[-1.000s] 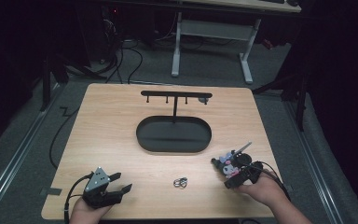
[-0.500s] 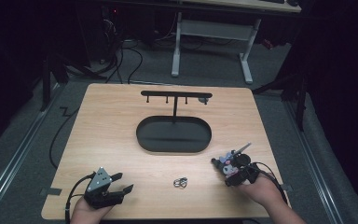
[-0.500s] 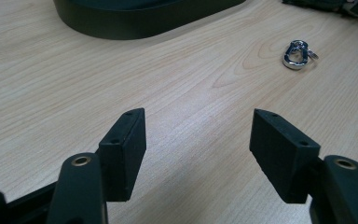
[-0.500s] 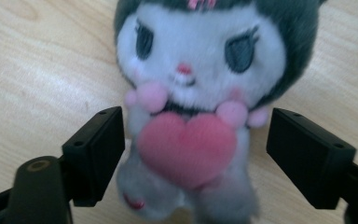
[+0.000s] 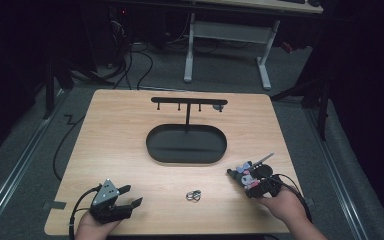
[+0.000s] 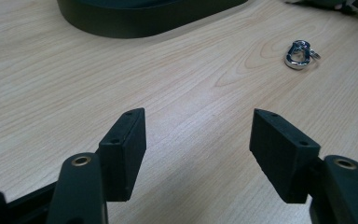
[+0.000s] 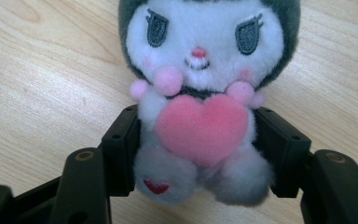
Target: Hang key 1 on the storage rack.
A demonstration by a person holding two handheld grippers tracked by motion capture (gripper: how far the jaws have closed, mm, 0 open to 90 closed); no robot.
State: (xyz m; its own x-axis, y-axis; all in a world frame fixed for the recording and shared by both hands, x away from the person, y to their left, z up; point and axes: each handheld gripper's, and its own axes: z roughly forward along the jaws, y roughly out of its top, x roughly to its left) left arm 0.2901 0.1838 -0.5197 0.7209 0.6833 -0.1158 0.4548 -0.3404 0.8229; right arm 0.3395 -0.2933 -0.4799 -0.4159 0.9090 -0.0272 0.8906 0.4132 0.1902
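A: Plush toy (image 5: 246, 175) sat at the right front of the table (image 5: 120, 135) in the high view, inside the right gripper (image 5: 250, 181). Left gripper (image 5: 125, 206) rested at the left front, jaws apart, nothing in them. A metal clip (image 5: 194, 195) lay between the two, well apart from both.

B: Risk?

A: Likely a soft grip. The toy was squashy, so it could slide out or twist on a lift. The dark stand (image 5: 186, 143) with its hook bar was farther back, so a drop on the way was possible.

B: Left gripper view?

A: Left gripper (image 6: 198, 135) released, bare wood between the jaws. The clip (image 6: 300, 53) was clear here as a shiny snap hook with a small ring, which the high view blurred. The stand's edge (image 6: 149, 18) ran along the top.

B: Right gripper view?

A: Right gripper (image 7: 200, 140) grasped the toy (image 7: 200, 79) at its body, pads pressed into both sides; the jaws had just been closing on it. This view gave the white face, pink heart and dark hood. I couldn't tell whether a hanging loop existed. If the clip had to join it, that could fail.
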